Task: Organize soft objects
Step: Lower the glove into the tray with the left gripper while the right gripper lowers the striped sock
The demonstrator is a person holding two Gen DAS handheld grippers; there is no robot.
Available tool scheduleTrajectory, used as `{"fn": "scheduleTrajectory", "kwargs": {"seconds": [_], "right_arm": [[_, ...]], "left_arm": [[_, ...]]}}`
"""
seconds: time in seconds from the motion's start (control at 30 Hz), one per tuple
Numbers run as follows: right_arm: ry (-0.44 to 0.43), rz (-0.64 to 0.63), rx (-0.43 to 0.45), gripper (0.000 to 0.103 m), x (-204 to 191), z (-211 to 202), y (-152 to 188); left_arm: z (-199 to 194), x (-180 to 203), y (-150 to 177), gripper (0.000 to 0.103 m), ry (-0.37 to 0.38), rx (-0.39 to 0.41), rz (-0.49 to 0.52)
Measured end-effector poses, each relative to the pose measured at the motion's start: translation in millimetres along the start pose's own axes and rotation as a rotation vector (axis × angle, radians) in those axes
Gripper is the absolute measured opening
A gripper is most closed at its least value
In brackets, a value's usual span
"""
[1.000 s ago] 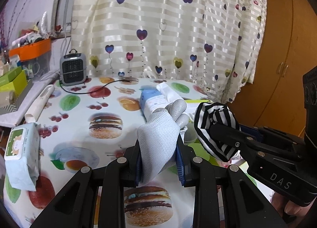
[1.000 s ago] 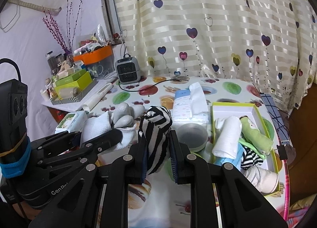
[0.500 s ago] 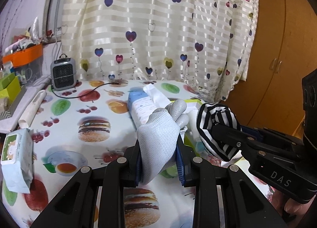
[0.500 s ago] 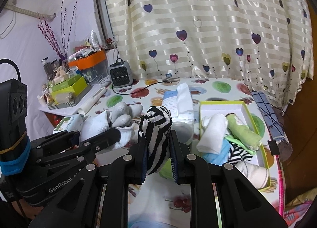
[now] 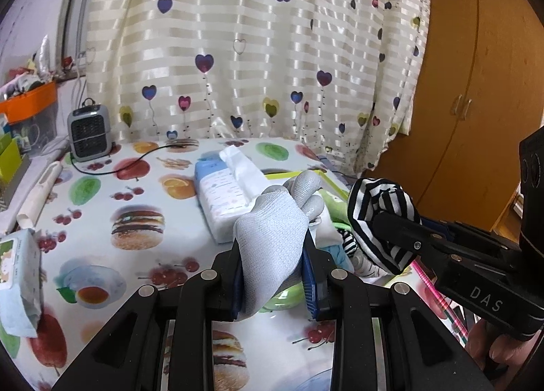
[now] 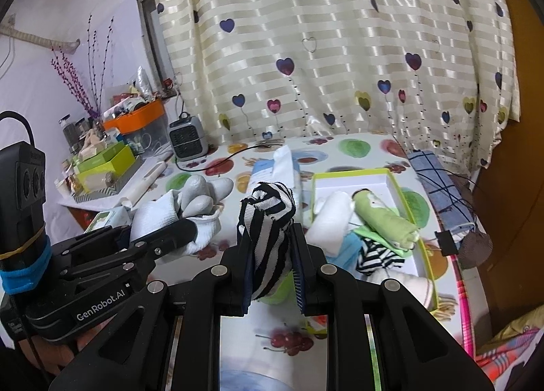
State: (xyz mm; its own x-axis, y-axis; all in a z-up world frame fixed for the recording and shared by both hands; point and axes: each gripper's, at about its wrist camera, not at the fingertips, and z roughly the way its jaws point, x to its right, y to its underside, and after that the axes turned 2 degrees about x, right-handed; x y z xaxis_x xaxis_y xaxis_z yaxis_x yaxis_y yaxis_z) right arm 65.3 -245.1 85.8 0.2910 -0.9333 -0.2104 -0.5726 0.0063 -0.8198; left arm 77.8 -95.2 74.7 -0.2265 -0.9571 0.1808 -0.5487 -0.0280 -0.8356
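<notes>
Gloves: 1 (image 5: 272, 241) (gray); striped cloths: 1 (image 6: 268, 231).

We see a cream striped curtain (image 5: 258, 51) with coloured hearts behind the table (image 5: 102, 194), which has a fruit and burger printed cloth. At the right stands a wooden wardrobe (image 5: 476, 78). At the left, a pale wall (image 6: 68, 17) and a cluttered shelf (image 6: 102, 166).

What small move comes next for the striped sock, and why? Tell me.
Probably carry the striped sock rightward over the green-rimmed box and lower it. The right gripper is shut on it above the table, and rolled soft items already lie in that box. The left gripper holds a grey glove.
</notes>
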Motion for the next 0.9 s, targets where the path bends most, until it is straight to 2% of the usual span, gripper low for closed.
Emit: {"fn": "scheduleTrajectory", "kwargs": {"seconds": [0.27, 0.5, 0.9], "right_arm": [[0.031, 0.031, 0.010, 0.020, 18.4, -4.5, -1.1], [0.083, 0.084, 0.015, 0.020, 50.4, -4.8, -2.7], [0.114, 0.152, -0.082, 0.020, 94.7, 42.6, 10.8]], "left_arm": [[8.1, 9.9, -3.6, 0.027, 0.016, -0.003, 0.017], [21.4, 16.3, -5.1, 0.027, 0.025, -0.023, 0.023], [59.1, 42.4, -10.2, 0.027, 0.050, -0.076, 0.070]]}}
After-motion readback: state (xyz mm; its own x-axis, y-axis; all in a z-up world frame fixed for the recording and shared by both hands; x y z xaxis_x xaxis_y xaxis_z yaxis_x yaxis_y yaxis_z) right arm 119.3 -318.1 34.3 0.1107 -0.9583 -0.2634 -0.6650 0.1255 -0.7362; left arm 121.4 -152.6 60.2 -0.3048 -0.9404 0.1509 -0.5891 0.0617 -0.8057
